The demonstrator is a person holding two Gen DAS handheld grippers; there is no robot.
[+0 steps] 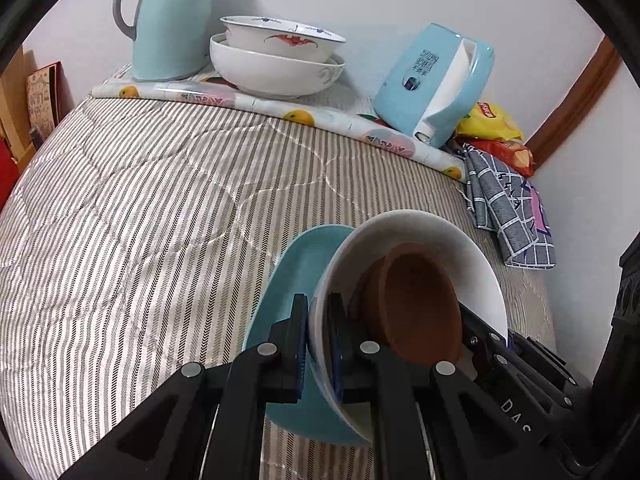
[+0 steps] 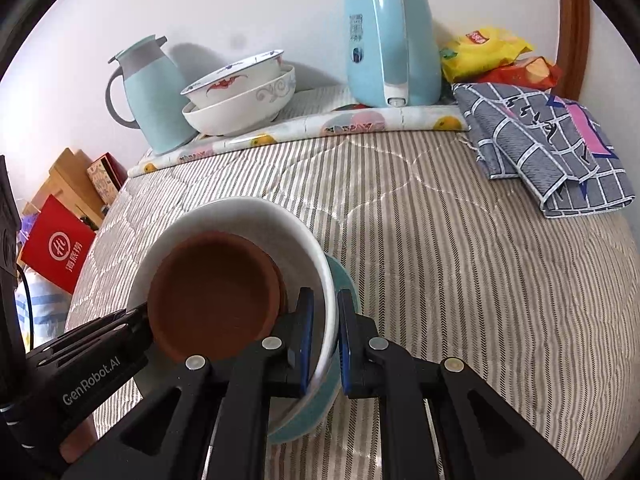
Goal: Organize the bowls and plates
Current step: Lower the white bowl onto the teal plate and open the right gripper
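Observation:
Both grippers hold one stack between them: a teal plate (image 1: pixel 292 264) (image 2: pixel 316 404) at the bottom, a white bowl (image 1: pixel 460 252) (image 2: pixel 240 216) on it, and brown saucers (image 1: pixel 416 304) (image 2: pixel 212 296) nested inside the bowl. My left gripper (image 1: pixel 316 308) is shut on the bowl's near rim, one finger inside and one outside over the plate. My right gripper (image 2: pixel 324 304) is shut on the opposite rim, with the plate's edge also in the pinch. Each gripper shows in the other's view, the right gripper (image 1: pixel 480 336) and the left gripper (image 2: pixel 132 316). The stack hangs low over the striped cover (image 1: pixel 140 220) (image 2: pixel 440 240).
At the back, two white patterned bowls (image 1: pixel 276 56) (image 2: pixel 240 96) sit stacked on a fruit-print mat (image 1: pixel 260 104) (image 2: pixel 360 124), between a teal jug (image 1: pixel 172 20) (image 2: pixel 152 96) and a blue kettle (image 1: pixel 432 84) (image 2: pixel 388 40). A checked cloth (image 1: pixel 508 212) (image 2: pixel 548 148) and snack bags (image 1: pixel 492 120) (image 2: pixel 484 52) lie right.

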